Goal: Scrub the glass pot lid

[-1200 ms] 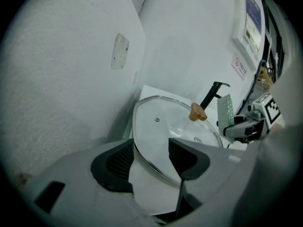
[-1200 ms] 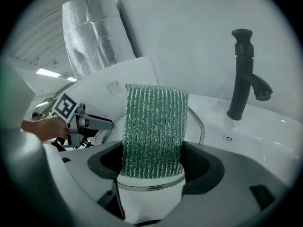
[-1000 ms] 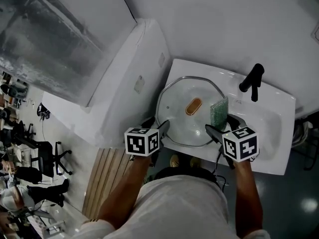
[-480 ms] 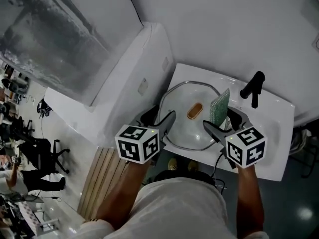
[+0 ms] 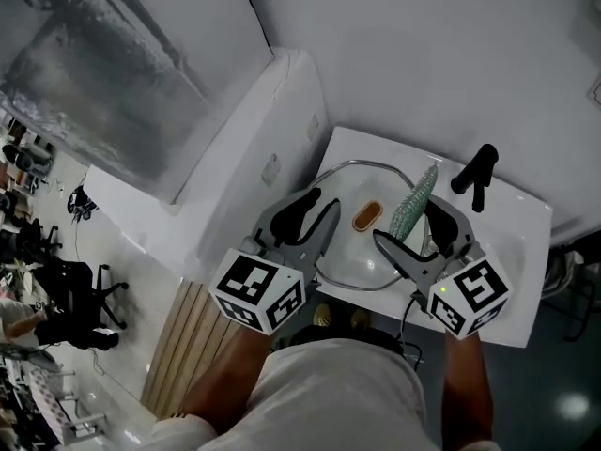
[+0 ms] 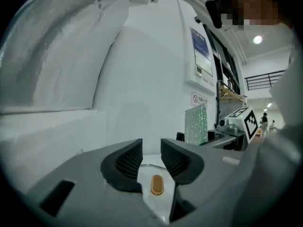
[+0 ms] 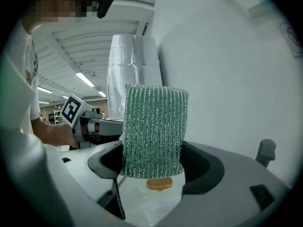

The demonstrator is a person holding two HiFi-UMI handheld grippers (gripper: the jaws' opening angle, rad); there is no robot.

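Note:
The glass pot lid point(image 5: 349, 252) lies in the white sink point(image 5: 507, 242), its amber handle point(image 5: 366, 216) facing up. My left gripper point(image 5: 322, 207) hovers above the lid's left side; its jaws have just been closing, a gap remains and nothing is between them. In the left gripper view the handle point(image 6: 157, 185) shows below that gap. My right gripper point(image 5: 410, 222) hangs over the lid's right side, shut on a green scrub pad point(image 5: 413, 203). The pad point(image 7: 154, 131) stands upright between the jaws, and the handle point(image 7: 159, 184) shows below it.
A black faucet point(image 5: 476, 174) stands at the sink's back right. A white appliance point(image 5: 254, 158) flanks the sink on the left, with the white wall behind. Wooden slats point(image 5: 188, 336) lie on the floor at lower left.
Both grippers have risen off the lid towards the camera and tipped more level. The left jaws stand narrower than before. The green pad is still held in the right gripper.

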